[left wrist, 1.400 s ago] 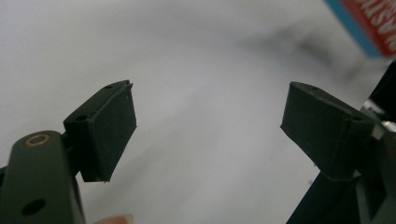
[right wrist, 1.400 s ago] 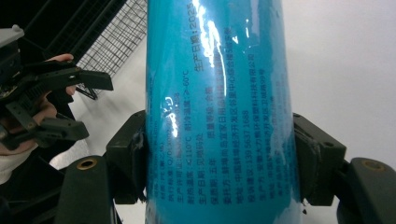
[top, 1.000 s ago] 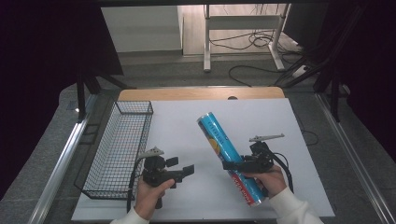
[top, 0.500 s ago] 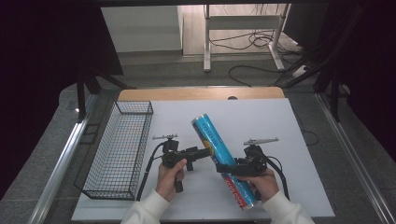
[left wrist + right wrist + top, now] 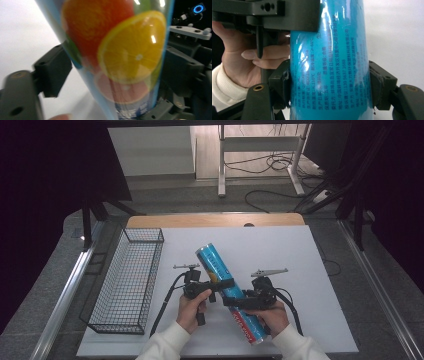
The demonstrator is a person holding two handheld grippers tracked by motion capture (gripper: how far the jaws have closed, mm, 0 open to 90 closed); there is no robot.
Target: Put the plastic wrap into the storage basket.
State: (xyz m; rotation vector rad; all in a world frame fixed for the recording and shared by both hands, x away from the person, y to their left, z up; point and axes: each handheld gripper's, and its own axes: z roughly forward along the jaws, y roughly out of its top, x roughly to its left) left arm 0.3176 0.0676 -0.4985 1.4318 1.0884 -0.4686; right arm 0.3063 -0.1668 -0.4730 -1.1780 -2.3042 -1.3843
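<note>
A long blue tube (image 5: pixel 216 265) printed with fruit slices lies slanted over the white table top, its far end raised. My right gripper (image 5: pixel 236 301) is shut on its lower half; in the right gripper view both pads (image 5: pixel 284 85) press the tube (image 5: pixel 329 62) from either side. My left gripper (image 5: pixel 222 284) reaches in from the left, just above the right one. In the left gripper view its two jaws stand tight against both sides of the tube (image 5: pixel 120 50). The tube's near end sticks out past the person's right hand (image 5: pixel 272 317).
A black wire basket (image 5: pixel 142 235) stands along the left edge of the white table top (image 5: pixel 300 260). Cables trail from both grippers toward the person. Beyond the table are a wooden edge, floor cables and a white stand.
The left gripper moved right from near the basket up to the tube and closed around it. The right gripper lifted and shifted the tube slightly to the left.
</note>
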